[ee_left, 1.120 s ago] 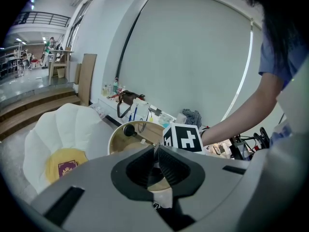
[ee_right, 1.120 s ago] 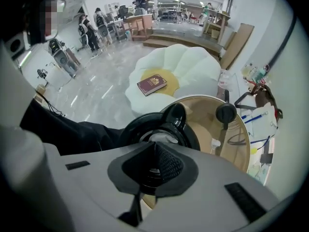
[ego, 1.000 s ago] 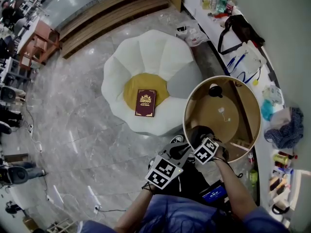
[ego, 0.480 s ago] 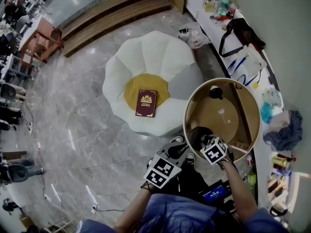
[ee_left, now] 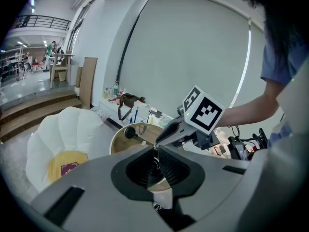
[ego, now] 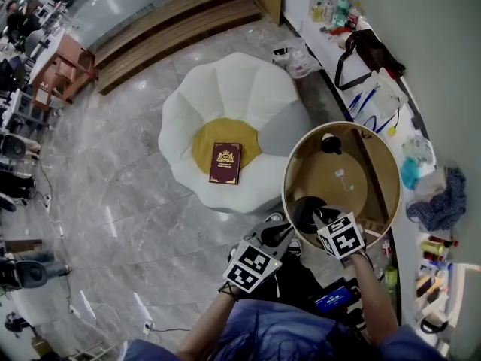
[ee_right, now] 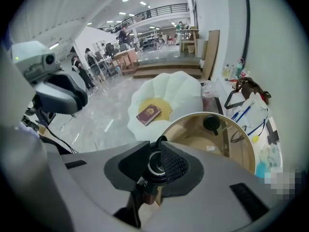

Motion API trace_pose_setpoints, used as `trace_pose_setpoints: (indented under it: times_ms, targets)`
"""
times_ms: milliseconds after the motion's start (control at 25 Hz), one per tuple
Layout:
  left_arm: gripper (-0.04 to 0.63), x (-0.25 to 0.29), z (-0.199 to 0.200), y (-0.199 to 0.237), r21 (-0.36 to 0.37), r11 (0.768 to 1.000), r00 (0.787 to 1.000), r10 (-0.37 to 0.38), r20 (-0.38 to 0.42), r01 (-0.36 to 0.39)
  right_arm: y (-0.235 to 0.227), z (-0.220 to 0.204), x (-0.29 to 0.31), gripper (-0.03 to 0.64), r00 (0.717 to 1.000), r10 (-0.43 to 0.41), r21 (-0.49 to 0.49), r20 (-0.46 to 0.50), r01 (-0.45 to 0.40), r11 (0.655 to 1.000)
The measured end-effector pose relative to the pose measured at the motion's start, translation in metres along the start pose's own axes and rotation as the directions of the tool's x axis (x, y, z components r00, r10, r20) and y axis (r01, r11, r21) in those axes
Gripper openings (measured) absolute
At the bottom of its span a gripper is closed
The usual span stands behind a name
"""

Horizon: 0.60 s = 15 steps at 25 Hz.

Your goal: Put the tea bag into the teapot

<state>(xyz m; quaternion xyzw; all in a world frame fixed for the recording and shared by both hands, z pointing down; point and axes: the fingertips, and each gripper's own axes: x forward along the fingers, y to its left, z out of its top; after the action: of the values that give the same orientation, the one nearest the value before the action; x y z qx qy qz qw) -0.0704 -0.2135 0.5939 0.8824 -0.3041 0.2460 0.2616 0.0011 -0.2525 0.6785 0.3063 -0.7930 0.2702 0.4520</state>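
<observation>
A black teapot [ego: 304,210] stands at the near edge of the round wooden table [ego: 286,173], its lid off. The black lid [ego: 329,143] lies at the table's far side. A small white tea bag [ego: 342,174] lies mid-table, apart from both grippers. My right gripper [ego: 319,215] is right at the teapot. In the right gripper view the pot's mouth [ee_right: 155,164] and handle show between the jaws of the right gripper [ee_right: 155,146], which are closing with a gap left. My left gripper [ego: 282,232] hangs shut just off the table's near-left rim, holding nothing.
Left of the table is a white flower-shaped seat [ego: 225,111] with a dark red book [ego: 225,162] on its yellow centre. A counter [ego: 379,89] with a black bag, pens and bottles runs along the right wall. Grey marble floor lies to the left.
My right gripper has shifted a little to the right and nearer along the table's near edge, staying by the teapot. The left gripper has not moved.
</observation>
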Motion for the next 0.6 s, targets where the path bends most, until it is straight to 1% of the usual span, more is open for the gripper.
trace_pose_setpoints:
  times_ms: [320,600]
  targets:
    - [0.035,-0.008,0.012,-0.012,0.023,1.000,1.000,0.004,0.030,-0.004,0.002,0.023,-0.051,0.058,0.990,-0.001,0.115,0.142,-0.016,0.993]
    - [0.035,-0.020,0.036,-0.027,0.045,0.999,0.997,0.011,0.080,-0.015,0.010,0.040,-0.098,0.046,0.962,-0.015,0.198,0.271,-0.040,0.979]
